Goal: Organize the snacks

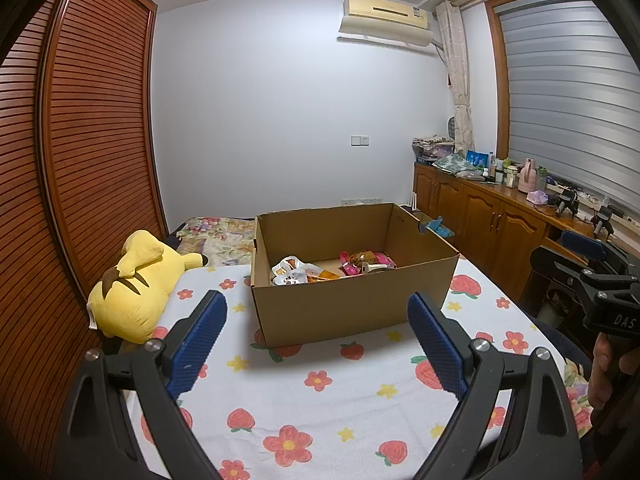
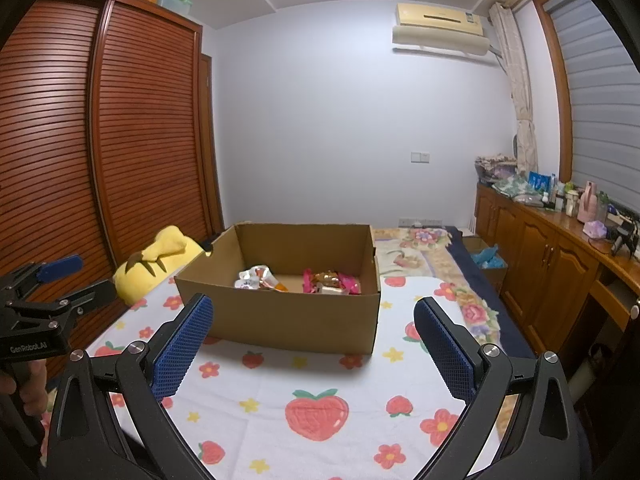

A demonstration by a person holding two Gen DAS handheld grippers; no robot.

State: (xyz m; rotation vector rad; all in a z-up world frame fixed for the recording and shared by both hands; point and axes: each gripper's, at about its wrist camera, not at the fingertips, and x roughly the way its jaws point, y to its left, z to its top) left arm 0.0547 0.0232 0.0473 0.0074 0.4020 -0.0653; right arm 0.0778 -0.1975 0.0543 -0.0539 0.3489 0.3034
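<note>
I have my left gripper (image 1: 316, 344) and right gripper (image 2: 314, 348) both spread wide and empty above the blanket (image 1: 340, 400); the snacks (image 1: 320, 270) lie inside the cardboard box (image 1: 344, 308) ahead

White lettering "GenRobot.AI" stands on the black body of the left hand-held gripper (image 2: 60, 276), seen off to the left of the right hand-held gripper (image 2: 314, 344). In the left wrist view, the right hand-held gripper's black body shows "DAS", probably the start of a longer word cut off at the edge.
</note>
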